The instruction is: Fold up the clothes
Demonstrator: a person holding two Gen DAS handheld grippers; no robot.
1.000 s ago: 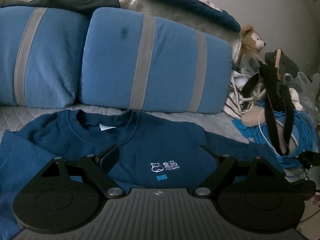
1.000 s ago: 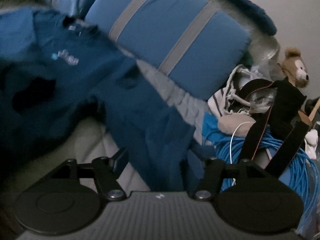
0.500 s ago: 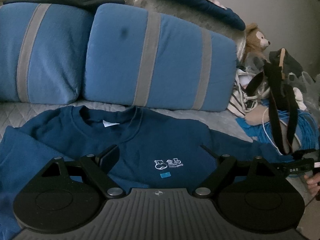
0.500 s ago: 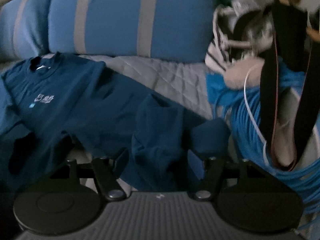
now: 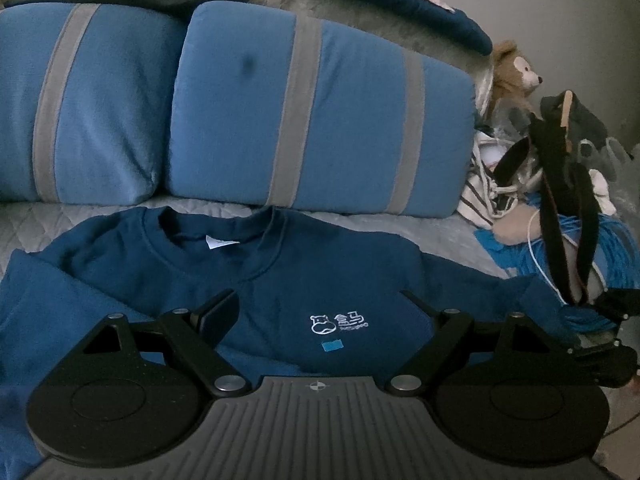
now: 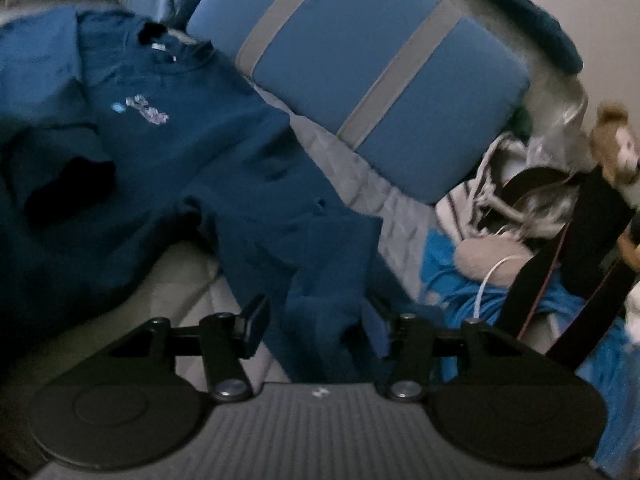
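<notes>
A quilted grey bed [image 5: 36,224] against a pale wall carries two blue cushions with grey stripes [image 5: 312,120] along its back edge and a clutter of blue cable [image 5: 616,248], black straps [image 5: 560,208] and a plush bear [image 5: 516,76] at its right edge. The navy sweatshirt [image 5: 320,276] lies face up in the middle of the bed, collar toward the cushions, chest logo visible. The left gripper [image 5: 320,312] hovers over the chest with jaws wide apart, holding nothing. The right gripper [image 6: 316,320] straddles the bunched sleeve [image 6: 320,264] near the bed's right edge, its jaws closing on the cloth between them; contact is not yet evident. The fabric appears soft, thick and light, likely to drape and slide; the cuff or a sleeve seam offers the surest hold. Open room lies toward the garment's middle, whereas the right edge risks snagging cable and straps.
</notes>
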